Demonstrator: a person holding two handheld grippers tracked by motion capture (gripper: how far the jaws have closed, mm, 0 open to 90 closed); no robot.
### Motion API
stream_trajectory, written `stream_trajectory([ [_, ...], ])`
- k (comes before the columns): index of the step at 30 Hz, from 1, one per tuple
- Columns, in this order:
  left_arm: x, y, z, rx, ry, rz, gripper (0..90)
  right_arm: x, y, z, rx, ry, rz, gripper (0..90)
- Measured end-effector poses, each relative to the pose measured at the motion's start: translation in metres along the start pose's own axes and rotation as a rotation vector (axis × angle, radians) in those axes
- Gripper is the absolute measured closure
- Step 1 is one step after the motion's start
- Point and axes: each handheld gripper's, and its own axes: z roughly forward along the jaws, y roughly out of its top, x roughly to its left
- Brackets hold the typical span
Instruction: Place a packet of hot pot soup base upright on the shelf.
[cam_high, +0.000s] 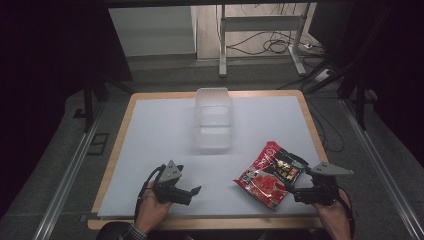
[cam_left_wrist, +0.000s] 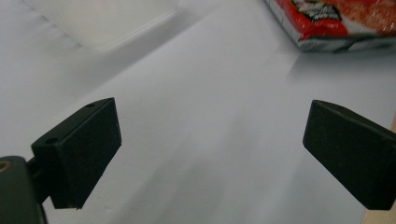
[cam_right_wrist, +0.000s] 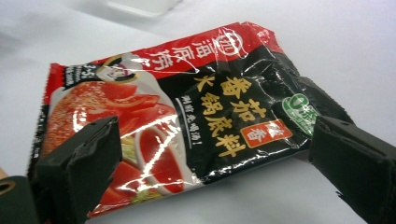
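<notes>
surface (cam_high: 165, 125) is white with a wooden rim and takes up the middle of the high view. tub (cam_high: 214, 119), clear plastic, stands at the far middle of it, well apart from both hands. packet (cam_high: 271, 173), red and black with printed food, lies flat on the near right part of the surface. right tongs (cam_high: 292, 192) sit just beside its near right edge; in the right gripper view the packet (cam_right_wrist: 187, 121) lies ahead between the two spread jaws, which do not press on it. left tongs (cam_high: 192, 192) rest low at the near left, jaws released with bare surface between them, and the packet's corner (cam_left_wrist: 336, 21) shows farther off.
</notes>
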Motion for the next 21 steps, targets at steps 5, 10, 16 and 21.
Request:
stream_trajectory([
  [5,-0.0017,-0.0001,0.0020,-0.001,-0.001,-0.001,2.7,-0.0025,-0.0014,0.0008,-0.004,0.002,-0.005,2.1],
  [10,-0.0025,0.0005,0.0022,0.008,0.018,0.009,2.2,-0.0032,-0.0018,0.0011,-0.005,0.001,-0.017,2.1],
  [16,0.0006,-0.0003,0.0036,0.026,0.030,-0.006,2.2,-0.0048,-0.0025,0.0021,-0.004,0.001,-0.018,2.1],
  [21,-0.0007,0.0007,0.0046,0.034,0.028,-0.009,2.3,-0.0057,-0.0030,0.0032,0.005,0.004,-0.022,2.1],
])
